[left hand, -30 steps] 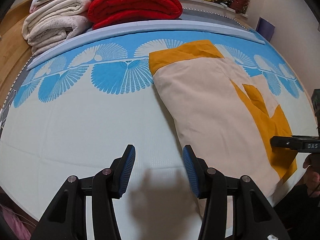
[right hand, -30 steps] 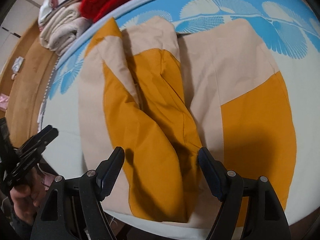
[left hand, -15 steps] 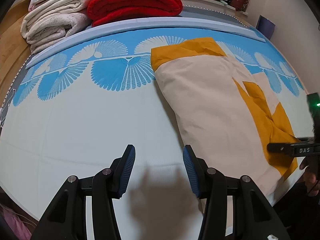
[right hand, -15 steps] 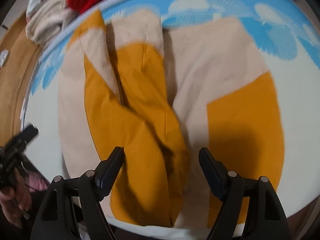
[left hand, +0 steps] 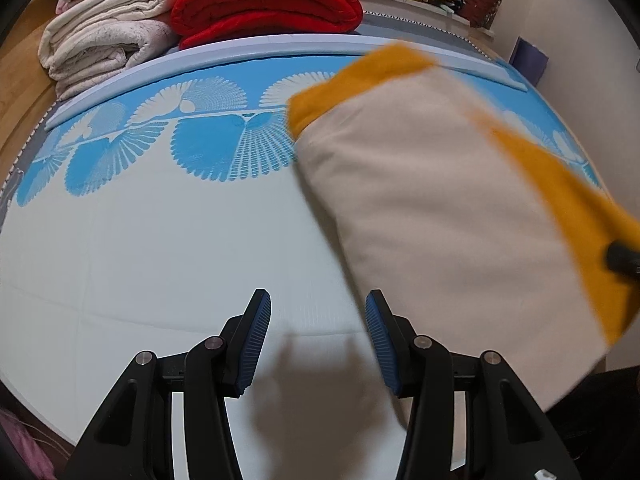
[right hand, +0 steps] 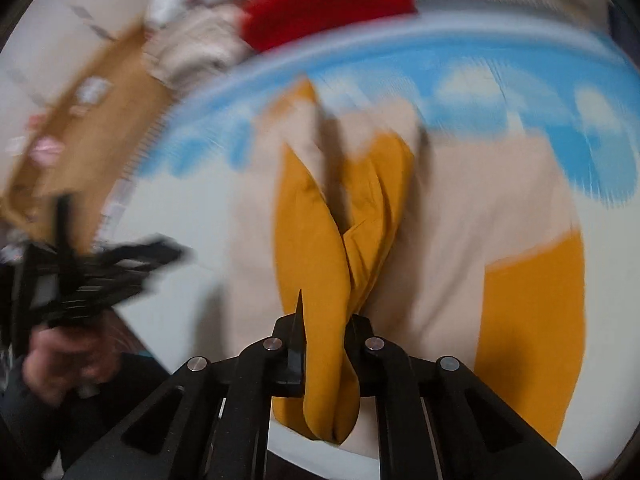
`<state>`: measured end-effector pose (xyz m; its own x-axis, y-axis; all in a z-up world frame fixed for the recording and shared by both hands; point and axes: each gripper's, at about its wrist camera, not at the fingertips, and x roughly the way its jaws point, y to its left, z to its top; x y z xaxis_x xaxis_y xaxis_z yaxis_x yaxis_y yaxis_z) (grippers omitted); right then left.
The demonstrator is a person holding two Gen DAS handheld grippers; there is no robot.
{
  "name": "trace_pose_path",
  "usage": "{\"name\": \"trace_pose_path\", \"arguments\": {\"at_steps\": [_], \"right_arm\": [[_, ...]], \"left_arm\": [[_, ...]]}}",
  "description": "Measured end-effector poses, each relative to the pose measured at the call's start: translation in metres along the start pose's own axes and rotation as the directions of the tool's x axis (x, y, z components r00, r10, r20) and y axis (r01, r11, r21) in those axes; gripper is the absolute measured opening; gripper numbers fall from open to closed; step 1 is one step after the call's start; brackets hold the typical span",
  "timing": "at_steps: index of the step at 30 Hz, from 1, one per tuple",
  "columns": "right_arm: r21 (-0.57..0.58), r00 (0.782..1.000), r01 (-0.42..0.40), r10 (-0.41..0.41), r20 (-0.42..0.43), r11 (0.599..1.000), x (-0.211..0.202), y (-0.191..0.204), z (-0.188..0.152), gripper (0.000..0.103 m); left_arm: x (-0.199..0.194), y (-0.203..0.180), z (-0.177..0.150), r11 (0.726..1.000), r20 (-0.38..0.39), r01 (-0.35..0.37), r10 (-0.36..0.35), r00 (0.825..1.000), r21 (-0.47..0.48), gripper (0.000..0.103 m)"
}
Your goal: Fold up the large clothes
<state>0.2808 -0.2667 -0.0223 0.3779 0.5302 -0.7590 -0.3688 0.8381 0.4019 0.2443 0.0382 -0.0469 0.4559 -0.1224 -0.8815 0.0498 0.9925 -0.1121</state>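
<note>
Garment (right hand: 320, 264) fold bunched between closing right gripper (right hand: 325, 334) fingers.

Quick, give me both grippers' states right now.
Left gripper: open, holding nothing, over the bed sheet.
Right gripper: jaws closing, pinching the garment's mustard fabric.

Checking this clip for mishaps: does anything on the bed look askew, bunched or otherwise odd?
Only the garment stands out: its mustard fabric is gathered into a thick twisted bunch between the closing jaws of the right gripper, not a flat edge. The left gripper is open over bare sheet. No damage shows; the right wrist view is blurred.
</note>
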Motion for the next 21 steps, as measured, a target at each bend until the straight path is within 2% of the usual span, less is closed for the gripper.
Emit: {"name": "trace_pose_path", "arguments": {"at_steps": [2, 4, 6, 8, 10, 12, 15, 18, 20, 21], "right_arm": [[-0.031, 0.997, -0.011, 0.014, 0.079, 0.999, -0.028, 0.001, -0.001, 0.01], [-0.011, 0.99, 0.018, -0.016, 0.137, 1.0, -0.057, -0.014, -0.01, 0.009], [0.072, 0.982, 0.076, -0.087, 0.168, 0.995, -0.08, -0.044, -0.021, 0.009], [0.147, 0.975, 0.135, -0.157, 0.154, 0.98, -0.09, -0.072, -0.033, 0.009], [0.21, 0.97, 0.212, -0.231, 0.073, 0.954, -0.086, -0.1, -0.046, 0.009], [0.248, 0.961, 0.276, -0.273, -0.047, 0.929, -0.073, -0.126, -0.059, 0.009], [0.248, 0.931, 0.35, -0.306, -0.2, 0.903, -0.04, -0.145, -0.074, 0.01], [0.202, 0.91, 0.379, -0.325, -0.256, 0.903, -0.029, -0.149, -0.077, 0.013], [0.2, 0.897, 0.399, -0.336, -0.287, 0.895, -0.024, -0.148, -0.079, 0.017], [0.202, 0.893, 0.403, -0.335, -0.3, 0.893, -0.027, -0.151, -0.083, 0.017]], "left_arm": [[0.001, -0.006, 0.002, 1.0, 0.004, 0.026, -0.026, 1.0, 0.001, 0.046], [0.001, -0.016, 0.005, 0.998, 0.01, 0.055, -0.056, 0.998, 0.013, 0.046], [0.002, -0.025, 0.007, 0.995, 0.011, 0.092, -0.092, 0.996, 0.029, 0.046], [0.006, -0.039, 0.008, 0.986, -0.004, 0.157, -0.157, 0.988, 0.048, 0.046], [0.012, -0.053, 0.007, 0.972, -0.042, 0.224, -0.222, 0.974, 0.067, 0.046], [0.021, -0.066, 0.005, 0.955, -0.092, 0.284, -0.276, 0.957, 0.081, 0.046], [0.036, -0.084, -0.001, 0.938, -0.181, 0.333, -0.312, 0.933, 0.099, 0.046], [0.055, -0.098, -0.012, 0.932, -0.285, 0.336, -0.288, 0.914, 0.135, 0.046], [0.073, -0.107, -0.027, 0.938, -0.373, 0.288, -0.201, 0.906, 0.195, 0.049], [0.078, -0.108, -0.03, 0.939, -0.39, 0.273, -0.177, 0.904, 0.209, 0.05]]}}
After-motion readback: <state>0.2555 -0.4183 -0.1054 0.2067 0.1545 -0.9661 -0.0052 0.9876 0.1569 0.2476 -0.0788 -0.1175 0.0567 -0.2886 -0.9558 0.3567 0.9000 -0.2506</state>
